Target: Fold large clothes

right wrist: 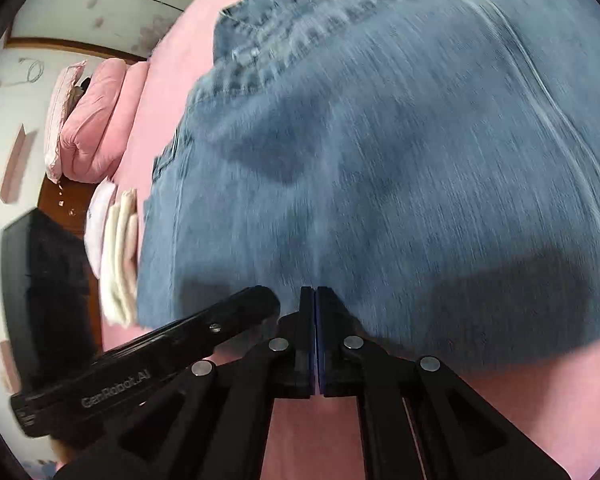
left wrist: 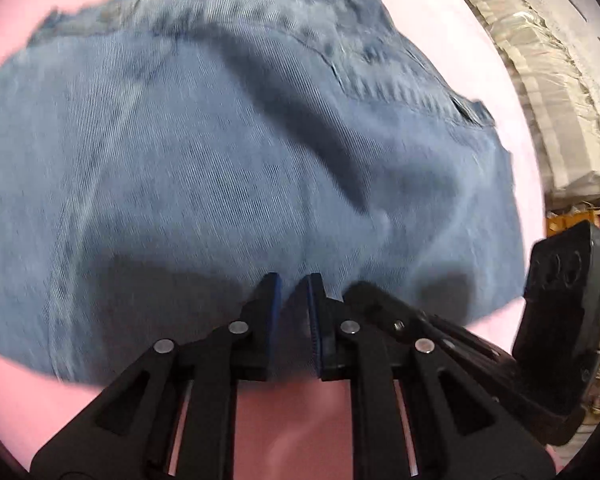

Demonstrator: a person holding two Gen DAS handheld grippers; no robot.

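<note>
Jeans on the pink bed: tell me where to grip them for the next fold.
Grip the jeans along the near folded edge, coming from the near side at a downward slant; they lie flat on the pink sheet, so only an edge can be pinched.

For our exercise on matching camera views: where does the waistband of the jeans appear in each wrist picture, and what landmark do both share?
Left wrist view: the waistband runs along the jeans' top right edge, blurred.
Right wrist view: the waistband runs along the jeans' upper left edge.
Shared landmark: the pink sheet bordering the waistband in both.
</note>
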